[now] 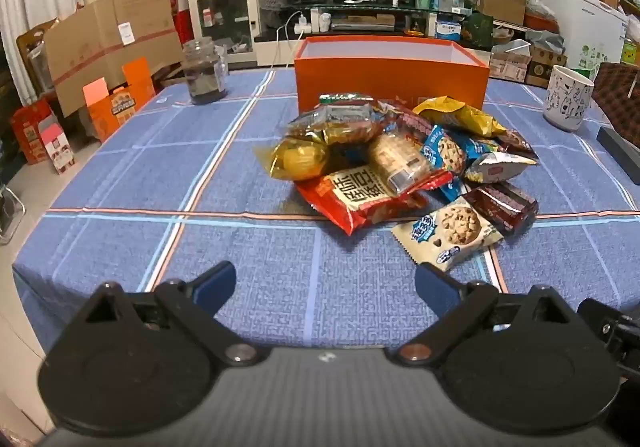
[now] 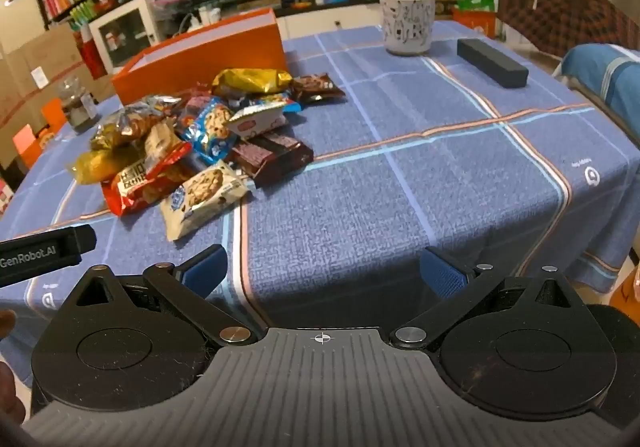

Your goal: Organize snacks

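**Two spread grippers, one heap of snacks untouched**

Left wrist view: the left hand-held gripper (image 1: pixel 325 283) hangs over the blue checked tabletop (image 1: pixel 120 175) with its blue-padded jaws spread wide and nothing between them. Ahead lies the snack pile (image 1: pixel 396 163), touching the front wall of the open orange box (image 1: pixel 392 71). A cookie packet (image 1: pixel 448 233) is the nearest piece, with a red bag (image 1: pixel 360 199) beside it. A glass jar (image 1: pixel 204 71) stands far left, a patterned mug (image 1: pixel 568 97) far right.

Right wrist view: the right hand-held gripper (image 2: pixel 323 271) is likewise spread and empty, near the tabletop edge. The snack pile (image 2: pixel 192 139) sits ahead to the left, before the orange box (image 2: pixel 200 59). The mug (image 2: pixel 406 23) and a dark bar-shaped case (image 2: pixel 492 63) stand well apart on the right.
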Available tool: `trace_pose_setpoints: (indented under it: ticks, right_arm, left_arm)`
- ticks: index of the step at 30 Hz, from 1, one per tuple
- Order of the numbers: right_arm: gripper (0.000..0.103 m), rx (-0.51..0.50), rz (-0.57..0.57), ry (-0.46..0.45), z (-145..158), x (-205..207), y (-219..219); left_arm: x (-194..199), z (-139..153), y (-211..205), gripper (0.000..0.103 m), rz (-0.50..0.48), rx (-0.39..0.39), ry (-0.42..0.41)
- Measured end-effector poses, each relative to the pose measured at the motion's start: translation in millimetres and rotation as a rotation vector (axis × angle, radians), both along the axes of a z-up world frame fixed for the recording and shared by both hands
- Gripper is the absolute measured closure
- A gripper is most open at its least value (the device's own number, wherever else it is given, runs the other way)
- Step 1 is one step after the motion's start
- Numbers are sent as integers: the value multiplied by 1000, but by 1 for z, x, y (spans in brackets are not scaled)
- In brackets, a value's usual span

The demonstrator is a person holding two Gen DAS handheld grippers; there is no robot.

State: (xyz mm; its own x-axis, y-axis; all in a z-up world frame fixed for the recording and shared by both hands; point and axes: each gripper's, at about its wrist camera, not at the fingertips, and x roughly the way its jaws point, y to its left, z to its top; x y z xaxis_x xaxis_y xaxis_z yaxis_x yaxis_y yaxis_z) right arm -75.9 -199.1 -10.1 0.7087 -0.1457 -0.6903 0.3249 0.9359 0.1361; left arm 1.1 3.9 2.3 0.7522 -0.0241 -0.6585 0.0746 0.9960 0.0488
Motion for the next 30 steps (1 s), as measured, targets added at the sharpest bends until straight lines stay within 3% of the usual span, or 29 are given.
trace_pose_setpoints:
  ticks: [30]
  right_arm:
    - [7, 66, 34, 5, -12, 0, -3]
  left_arm:
    - [3, -8, -2, 7, 9, 28, 12]
